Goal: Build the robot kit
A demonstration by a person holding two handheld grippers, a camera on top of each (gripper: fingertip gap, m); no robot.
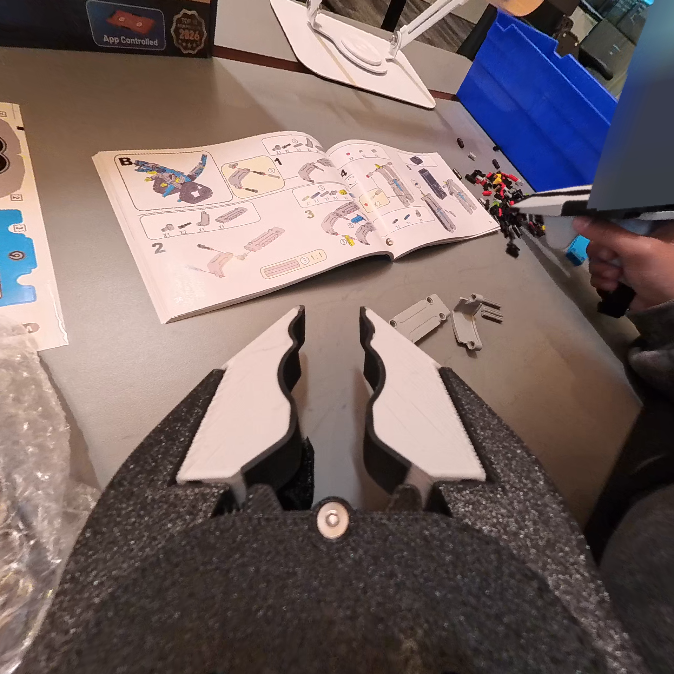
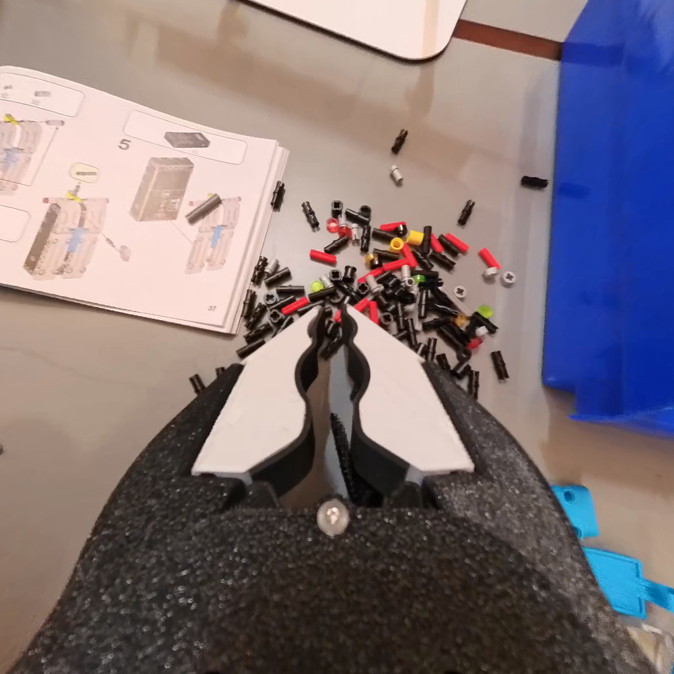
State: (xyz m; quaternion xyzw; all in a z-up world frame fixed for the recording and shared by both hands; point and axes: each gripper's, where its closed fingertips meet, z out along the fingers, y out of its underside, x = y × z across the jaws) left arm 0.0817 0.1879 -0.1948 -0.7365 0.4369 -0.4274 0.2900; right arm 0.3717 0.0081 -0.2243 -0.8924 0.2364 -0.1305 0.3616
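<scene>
My left gripper (image 1: 332,313) is open and empty, low over the grey table (image 1: 219,364), just in front of an open instruction booklet (image 1: 291,219). Two grey building parts (image 1: 419,321) (image 1: 468,326) lie right of its right finger. My right gripper (image 2: 332,312) is closed to a narrow gap at the near edge of a pile of small black, red and yellow pins (image 2: 401,277). A small black pin (image 2: 328,341) sits between its pads. The left wrist view shows the right gripper (image 1: 518,206) over the pile (image 1: 499,189), held by a hand (image 1: 627,262).
A blue bin (image 2: 612,219) stands right of the pile. Light blue parts (image 2: 612,583) lie near the right gripper. A white stand base (image 1: 364,65) and a dark box (image 1: 109,25) are at the back. A sticker sheet (image 1: 22,226) and a plastic bag (image 1: 29,474) lie left. About 35 cm separates my left fingertips from my right.
</scene>
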